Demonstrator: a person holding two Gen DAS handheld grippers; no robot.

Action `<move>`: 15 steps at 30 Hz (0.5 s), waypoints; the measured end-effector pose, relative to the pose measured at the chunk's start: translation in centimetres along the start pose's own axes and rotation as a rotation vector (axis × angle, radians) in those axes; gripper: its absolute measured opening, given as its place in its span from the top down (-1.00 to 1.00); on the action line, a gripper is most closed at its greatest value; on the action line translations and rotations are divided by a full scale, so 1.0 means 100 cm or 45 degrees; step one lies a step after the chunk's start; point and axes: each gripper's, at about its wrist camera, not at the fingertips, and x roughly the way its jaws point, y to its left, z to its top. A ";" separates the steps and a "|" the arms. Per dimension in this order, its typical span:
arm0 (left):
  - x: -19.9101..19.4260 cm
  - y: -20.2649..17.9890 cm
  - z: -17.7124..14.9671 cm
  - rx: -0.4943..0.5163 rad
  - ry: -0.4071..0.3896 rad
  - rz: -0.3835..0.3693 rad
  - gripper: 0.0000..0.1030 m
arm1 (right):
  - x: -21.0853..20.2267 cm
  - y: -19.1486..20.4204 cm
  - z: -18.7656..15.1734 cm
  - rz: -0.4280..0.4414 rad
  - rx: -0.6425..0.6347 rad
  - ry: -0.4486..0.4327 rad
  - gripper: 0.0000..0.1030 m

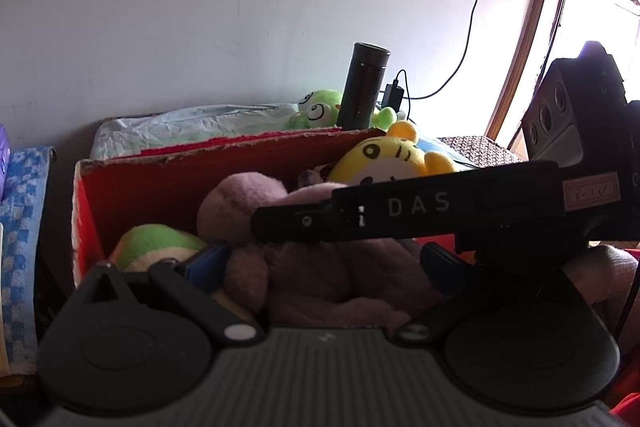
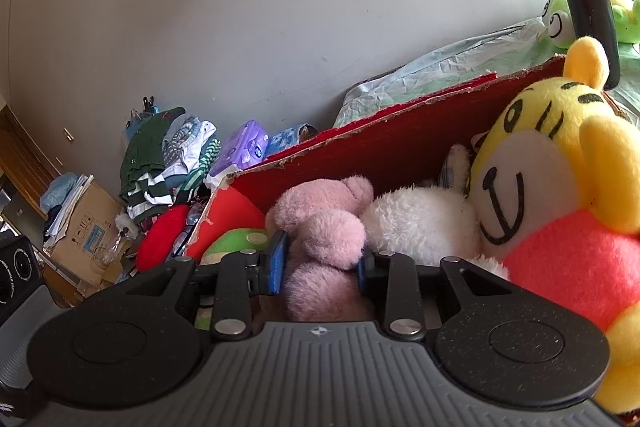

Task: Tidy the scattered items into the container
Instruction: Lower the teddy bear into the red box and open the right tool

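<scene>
The right wrist view shows, closest in, the right gripper [image 2: 320,263] with its blue pads [image 2: 277,263] pinching a soft pink plush toy [image 2: 328,239], down inside the red cardboard box [image 2: 400,143]. The jaws are pressed in on the toy from both sides. Just beside it lies a white fluffy toy [image 2: 424,223], and to the right sits a big yellow tiger toy [image 2: 560,187] with a pink belly. A green plush [image 2: 230,241] peeks out at the left corner of the box. In the left wrist view, the left gripper [image 1: 324,263] has its jaws spread wide with the pink toy lying between them, and I cannot tell if they touch it. The other gripper's black body crosses in front of this view. Farther back, behind the box, stands a dark flask [image 1: 362,87] next to a green frog toy [image 1: 320,109], both outside the box. So the pink toy looks like it is being put down in the box. The next move would be to let go of it and lift out gently, then go for the frog, which is still outside.
</scene>
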 end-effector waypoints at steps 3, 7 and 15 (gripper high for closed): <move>-0.002 -0.001 0.001 -0.013 -0.006 0.000 -0.96 | -0.003 -0.002 -0.001 0.022 0.035 -0.013 0.33; -0.012 0.000 0.005 -0.062 -0.029 -0.001 -0.96 | -0.014 -0.001 0.002 0.061 0.078 -0.038 0.27; -0.039 -0.010 0.016 -0.133 -0.100 0.082 -0.98 | -0.063 0.005 0.008 -0.012 0.052 -0.233 -0.24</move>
